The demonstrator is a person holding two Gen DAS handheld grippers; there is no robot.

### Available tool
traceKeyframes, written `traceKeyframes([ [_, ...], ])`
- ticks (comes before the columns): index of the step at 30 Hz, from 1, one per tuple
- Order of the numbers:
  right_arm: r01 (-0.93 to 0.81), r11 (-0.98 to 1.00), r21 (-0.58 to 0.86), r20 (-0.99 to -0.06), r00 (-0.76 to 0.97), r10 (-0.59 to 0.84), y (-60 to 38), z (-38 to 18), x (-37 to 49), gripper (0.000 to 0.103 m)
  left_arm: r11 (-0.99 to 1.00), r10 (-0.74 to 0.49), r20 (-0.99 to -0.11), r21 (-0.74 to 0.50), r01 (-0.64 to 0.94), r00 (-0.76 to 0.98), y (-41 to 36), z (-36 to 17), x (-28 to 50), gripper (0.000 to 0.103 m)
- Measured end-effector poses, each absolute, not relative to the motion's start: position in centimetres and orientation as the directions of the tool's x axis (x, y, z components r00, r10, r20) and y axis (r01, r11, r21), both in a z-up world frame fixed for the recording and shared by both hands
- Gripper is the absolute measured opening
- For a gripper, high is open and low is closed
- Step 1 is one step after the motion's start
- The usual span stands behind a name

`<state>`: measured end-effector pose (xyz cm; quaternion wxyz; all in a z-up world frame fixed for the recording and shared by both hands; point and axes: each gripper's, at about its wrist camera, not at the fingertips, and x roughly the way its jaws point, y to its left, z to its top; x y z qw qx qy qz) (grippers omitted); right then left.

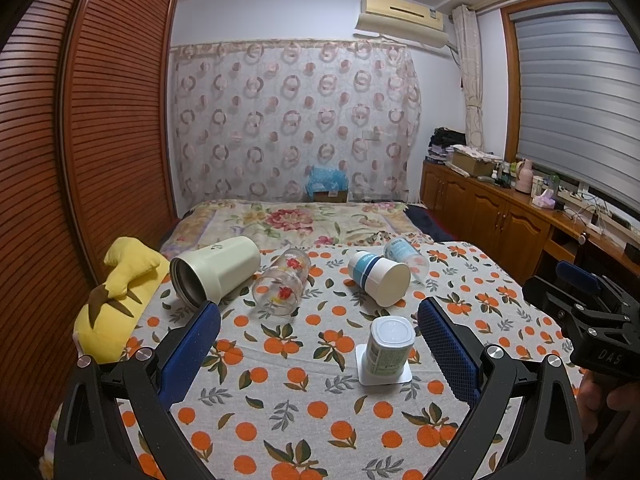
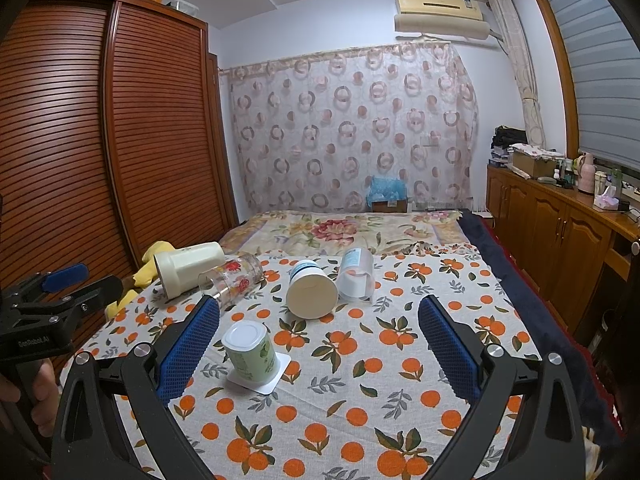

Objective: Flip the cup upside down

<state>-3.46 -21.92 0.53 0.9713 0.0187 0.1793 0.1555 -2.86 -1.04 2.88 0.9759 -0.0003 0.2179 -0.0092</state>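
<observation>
Altogether five empty cups sit on the orange-print bedspread (image 1: 304,404): four lie sideways, while one green-label cup (image 1: 390,346) stands inverted. Both claws, left claw (image 1: 318,344) and right claw (image 2: 320,344), gape open, holding nothing.

The left tongs (image 1: 318,320) stand spread wide over the orange-print cloth (image 1: 304,408), with bare cloth between their pads. An upside-down green cup (image 1: 390,346) stands at 1 o'clock, just inside the right pad. Beyond lie a cream tumbler (image 1: 218,268) at 11, a glass (image 1: 284,282) at 12, and a blue-banded cup (image 1: 380,278) at 1. The right tongs (image 1: 576,296) hover at 3 o'clock.
</observation>
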Motion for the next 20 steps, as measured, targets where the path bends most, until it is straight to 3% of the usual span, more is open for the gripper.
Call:
traceKeyframes([
  [20, -0.298, 0.95, 0.095, -0.346, 0.885, 0.312, -21.82, 0.53, -3.69, 0.1, 1.0, -0.021, -0.422, -0.008, 0.019, 0.906, -1.11, 2.85, -2.97, 0.095],
])
